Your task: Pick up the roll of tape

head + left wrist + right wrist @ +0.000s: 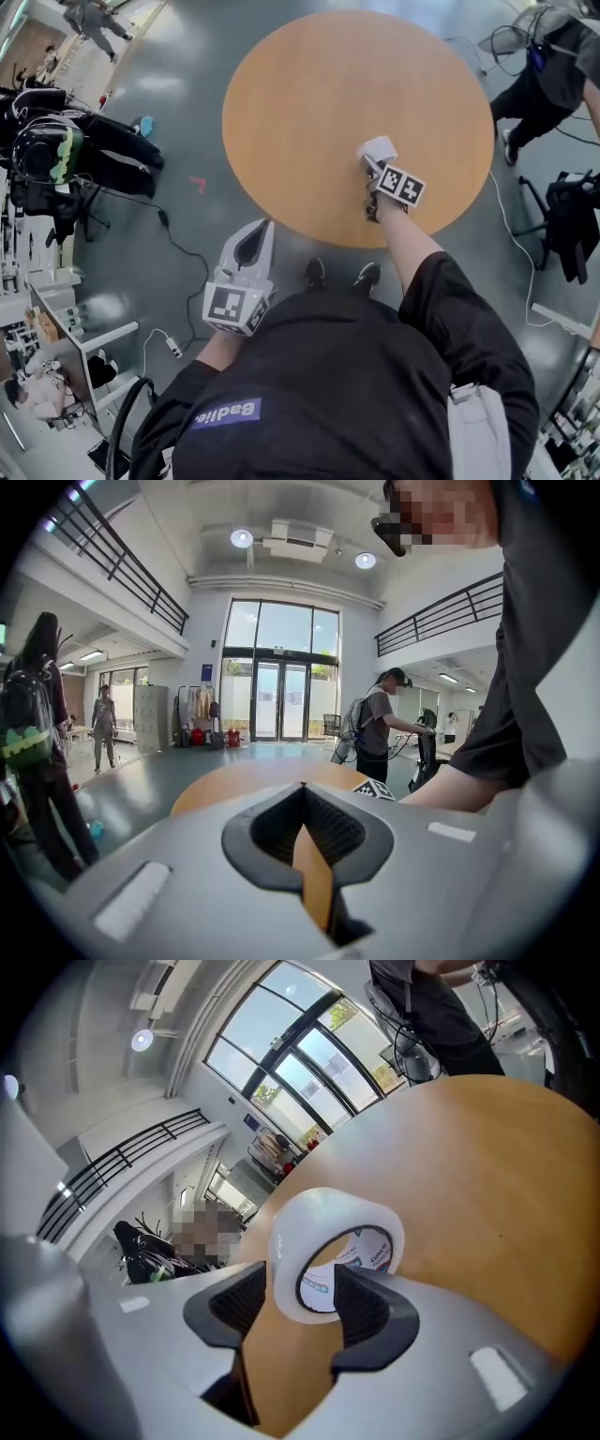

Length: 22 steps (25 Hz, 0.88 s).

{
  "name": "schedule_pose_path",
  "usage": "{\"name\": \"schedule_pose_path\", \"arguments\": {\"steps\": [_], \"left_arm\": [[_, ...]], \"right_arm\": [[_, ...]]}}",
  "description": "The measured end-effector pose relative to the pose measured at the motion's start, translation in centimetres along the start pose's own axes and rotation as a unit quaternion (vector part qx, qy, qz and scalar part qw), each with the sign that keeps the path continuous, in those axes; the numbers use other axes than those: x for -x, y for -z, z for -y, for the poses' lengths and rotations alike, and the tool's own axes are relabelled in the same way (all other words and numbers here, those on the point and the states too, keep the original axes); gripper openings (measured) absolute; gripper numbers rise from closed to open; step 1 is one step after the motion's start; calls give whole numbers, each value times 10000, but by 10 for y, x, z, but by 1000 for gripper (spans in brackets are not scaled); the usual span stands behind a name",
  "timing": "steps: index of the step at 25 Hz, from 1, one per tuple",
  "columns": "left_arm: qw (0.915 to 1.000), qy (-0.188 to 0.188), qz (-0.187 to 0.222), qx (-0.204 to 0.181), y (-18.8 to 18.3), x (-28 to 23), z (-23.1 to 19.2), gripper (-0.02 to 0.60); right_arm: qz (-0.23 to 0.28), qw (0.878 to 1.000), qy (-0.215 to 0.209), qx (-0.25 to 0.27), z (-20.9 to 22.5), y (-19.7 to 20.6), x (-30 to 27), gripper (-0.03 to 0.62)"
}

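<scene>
The roll of tape (323, 1211) is a fat, milky-white ring with a wide round hole and a printed label inside its core, and it stands on edge on the round wooden table (309, 94), toward the side nearest the person. The right gripper (300, 1293) is at the roll with its jaws spread wide. The near wall of the roll sits at the gap between the dark ribbed pads (364, 1305), which do not squeeze it. The left gripper (302, 794) hangs off the table's edge with its jaws pressed together at the tips and nothing between them.
</scene>
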<state>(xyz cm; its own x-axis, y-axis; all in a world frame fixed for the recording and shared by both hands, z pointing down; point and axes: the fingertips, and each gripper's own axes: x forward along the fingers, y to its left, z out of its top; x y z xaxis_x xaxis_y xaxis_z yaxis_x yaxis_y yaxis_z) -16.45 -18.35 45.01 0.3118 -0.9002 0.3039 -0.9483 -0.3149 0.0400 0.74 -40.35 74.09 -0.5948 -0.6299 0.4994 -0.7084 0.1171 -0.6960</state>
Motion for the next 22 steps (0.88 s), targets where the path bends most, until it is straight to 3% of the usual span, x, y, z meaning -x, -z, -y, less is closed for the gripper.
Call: {"name": "schedule_pose_path", "arguments": {"steps": [9, 12, 22], "left_arm": [[9997, -176, -129, 72, 11, -5, -19, 12], [9997, -188, -157, 78, 13, -4, -23, 12], [9999, -89, -73, 103, 12, -3, -27, 12]], "right_arm": [[5, 9992, -386, -34, -8, -17, -36, 152], [48, 9987, -505, 28, -15, -21, -42, 97], [-84, 9968, -352, 714, -33, -20, -32, 89]]}}
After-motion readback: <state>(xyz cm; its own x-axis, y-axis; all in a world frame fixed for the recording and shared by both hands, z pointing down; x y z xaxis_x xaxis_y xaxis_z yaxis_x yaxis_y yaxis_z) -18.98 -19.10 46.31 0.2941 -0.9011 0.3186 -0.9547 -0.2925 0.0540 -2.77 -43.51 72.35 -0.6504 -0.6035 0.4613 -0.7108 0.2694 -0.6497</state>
